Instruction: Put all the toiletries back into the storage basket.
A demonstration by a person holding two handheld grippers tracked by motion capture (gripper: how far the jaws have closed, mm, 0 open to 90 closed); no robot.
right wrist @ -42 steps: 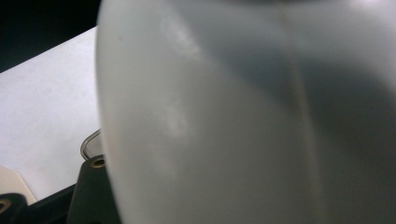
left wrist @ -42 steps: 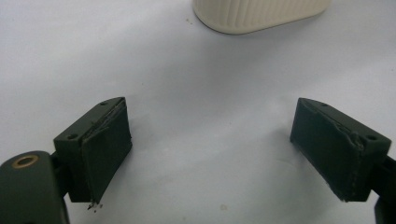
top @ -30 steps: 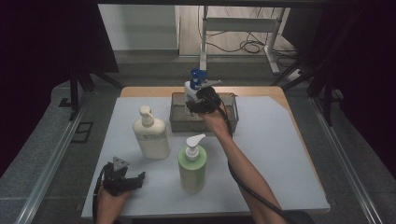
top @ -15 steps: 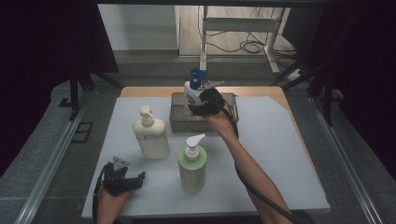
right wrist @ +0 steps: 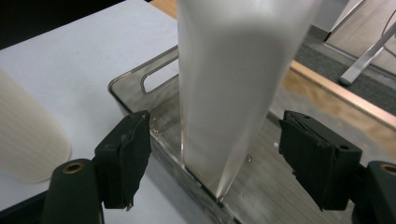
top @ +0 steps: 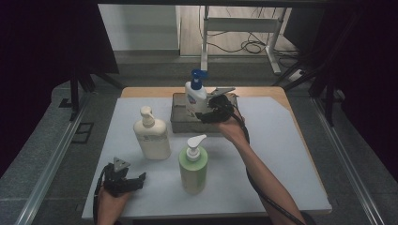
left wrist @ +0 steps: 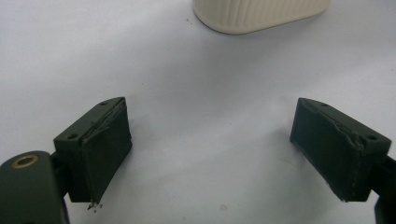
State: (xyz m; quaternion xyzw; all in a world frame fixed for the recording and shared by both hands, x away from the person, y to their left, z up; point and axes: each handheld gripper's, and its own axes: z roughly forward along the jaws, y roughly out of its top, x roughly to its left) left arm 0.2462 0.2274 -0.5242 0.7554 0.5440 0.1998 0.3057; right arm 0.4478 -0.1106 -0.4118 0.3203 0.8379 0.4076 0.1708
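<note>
A white bottle with a blue pump stands upright in a metal tray at the back of the white mat. My right gripper is just to its right, over the tray, and it is open. In the right gripper view the bottle rises between the two pads of the right gripper, with a gap on each side. My left gripper rests near the mat's front left corner. It stands open with only bare mat between its jaws.
A cream pump bottle stands left of centre, and its base lies ahead of the left gripper. A green pump bottle stands in front of the tray. The tray's handle cut-out faces the cream bottle.
My right hand has drawn back a little to the right and toward the person, away from the blue-pump bottle, which stays standing in the tray. The left hand has not moved.
</note>
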